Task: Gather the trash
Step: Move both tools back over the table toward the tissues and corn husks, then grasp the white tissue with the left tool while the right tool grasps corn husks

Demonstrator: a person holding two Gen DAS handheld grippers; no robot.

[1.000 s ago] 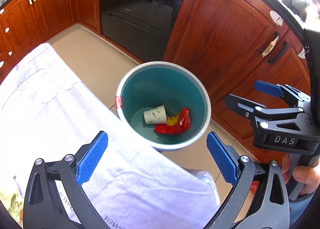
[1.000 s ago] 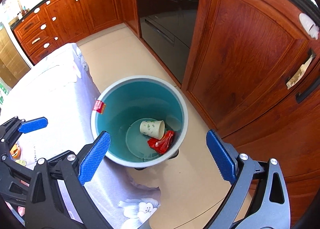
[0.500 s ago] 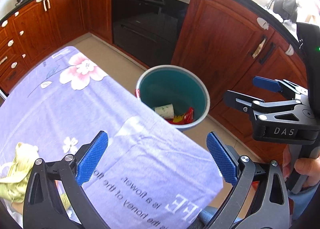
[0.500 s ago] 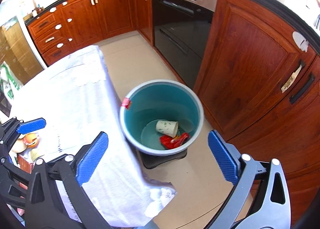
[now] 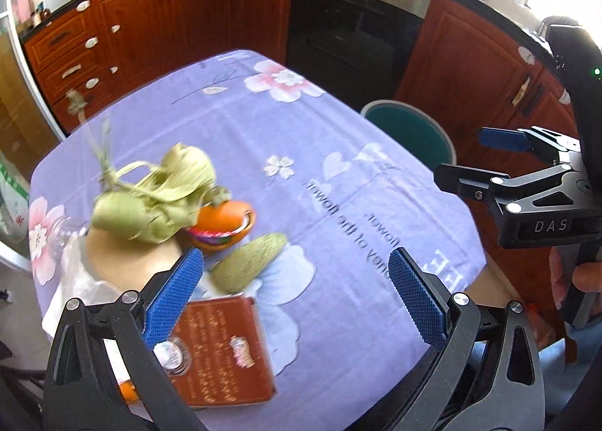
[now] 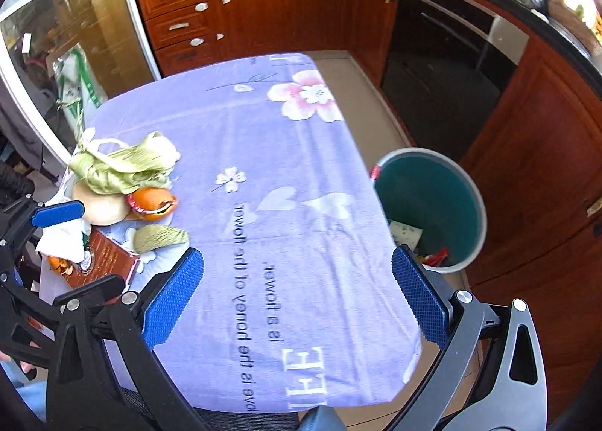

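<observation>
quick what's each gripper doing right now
Left hand-held gripper: open, holding nothing.
Right hand-held gripper: open, holding nothing.

Ahead of the jaws a lilac tablecloth (image 6: 286, 152) (pink-and-white blossoms, white lettering) carries pale green husks (image 5: 158, 190) and orange peel (image 5: 225, 224); right of them, a teal bin (image 6: 429, 205).

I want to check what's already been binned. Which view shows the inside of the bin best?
The right wrist view: the teal bin shows a paper cup and red wrapper. The left wrist view catches only its upper interior behind the table edge.
</observation>
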